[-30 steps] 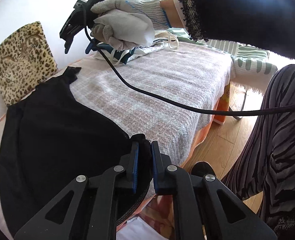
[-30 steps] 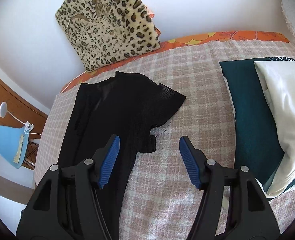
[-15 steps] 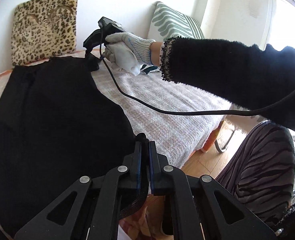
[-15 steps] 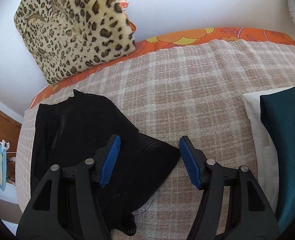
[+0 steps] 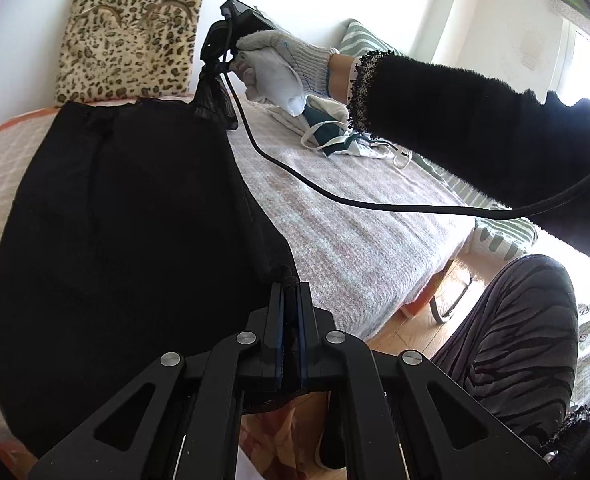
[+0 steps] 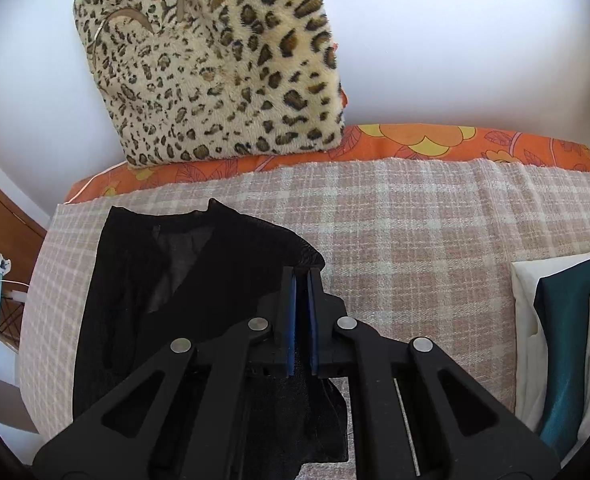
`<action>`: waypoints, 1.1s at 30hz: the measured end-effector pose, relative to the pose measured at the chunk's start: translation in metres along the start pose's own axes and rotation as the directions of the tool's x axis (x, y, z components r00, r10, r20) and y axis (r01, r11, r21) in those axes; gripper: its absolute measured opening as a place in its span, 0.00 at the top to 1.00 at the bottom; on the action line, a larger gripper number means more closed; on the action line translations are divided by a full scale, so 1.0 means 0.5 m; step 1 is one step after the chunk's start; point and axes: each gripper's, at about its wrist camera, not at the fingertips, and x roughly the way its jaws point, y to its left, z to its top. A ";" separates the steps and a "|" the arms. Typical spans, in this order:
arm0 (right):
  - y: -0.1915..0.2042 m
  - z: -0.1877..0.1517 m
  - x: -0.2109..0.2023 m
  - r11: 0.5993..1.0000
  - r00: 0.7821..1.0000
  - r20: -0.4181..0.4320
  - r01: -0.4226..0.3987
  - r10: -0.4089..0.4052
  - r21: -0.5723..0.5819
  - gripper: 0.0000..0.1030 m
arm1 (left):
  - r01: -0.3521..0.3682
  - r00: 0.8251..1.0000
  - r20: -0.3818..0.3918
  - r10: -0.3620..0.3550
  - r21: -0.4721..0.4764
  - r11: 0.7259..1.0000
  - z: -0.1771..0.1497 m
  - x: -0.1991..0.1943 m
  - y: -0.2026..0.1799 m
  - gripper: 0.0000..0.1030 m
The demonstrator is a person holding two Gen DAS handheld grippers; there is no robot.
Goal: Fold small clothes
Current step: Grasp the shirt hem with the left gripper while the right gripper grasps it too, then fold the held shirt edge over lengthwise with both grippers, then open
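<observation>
A black garment (image 5: 127, 240) lies spread over the left half of the left wrist view, on a checked blanket (image 5: 355, 232) covering a bed. The left gripper (image 5: 291, 300), at bottom centre of that view, is clamped on the garment's near edge, as it was a second ago, when the cloth lay more slackly.

In the right wrist view the right gripper (image 6: 302, 280) has just snapped closed: a second ago its blue pads stood wide apart above the blanket, and now they pinch a top corner of the garment (image 6: 183, 280) at frame centre. From the left wrist view the same gripper (image 5: 215, 64) appears at upper centre, held by a gloved hand (image 5: 279, 64), with the pinched corner drawn up into a peak; a second ago it hovered clear of the cloth.

A leopard-print cushion (image 6: 215, 60) leans on the wall at the top of both views. Folded teal and white clothes (image 6: 563, 344) sit at the right edge of the right wrist view. A black cable (image 5: 335, 196) arcs across the blanket.
</observation>
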 end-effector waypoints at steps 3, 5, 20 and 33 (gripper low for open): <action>0.054 0.016 -0.007 0.999 1.000 -0.005 0.022 -0.022 -0.029 0.94 | -0.007 1.000 0.011 0.008 -0.031 0.999 -0.013 -0.020 0.019 0.96; 0.092 0.024 -0.005 0.998 0.999 -0.008 0.040 -0.040 -0.057 0.94 | -0.015 1.000 0.016 0.016 -0.045 0.999 -0.023 -0.031 0.029 0.97; 0.369 0.011 0.121 0.946 0.984 -0.059 0.147 -0.171 -0.290 0.95 | -0.035 0.999 0.019 0.038 -0.140 0.989 -0.075 -0.056 0.090 0.97; 0.430 -0.005 0.153 0.951 0.992 -0.104 0.040 -0.076 -0.307 0.81 | -0.036 0.999 0.001 0.037 -0.133 0.991 -0.082 -0.059 0.082 0.94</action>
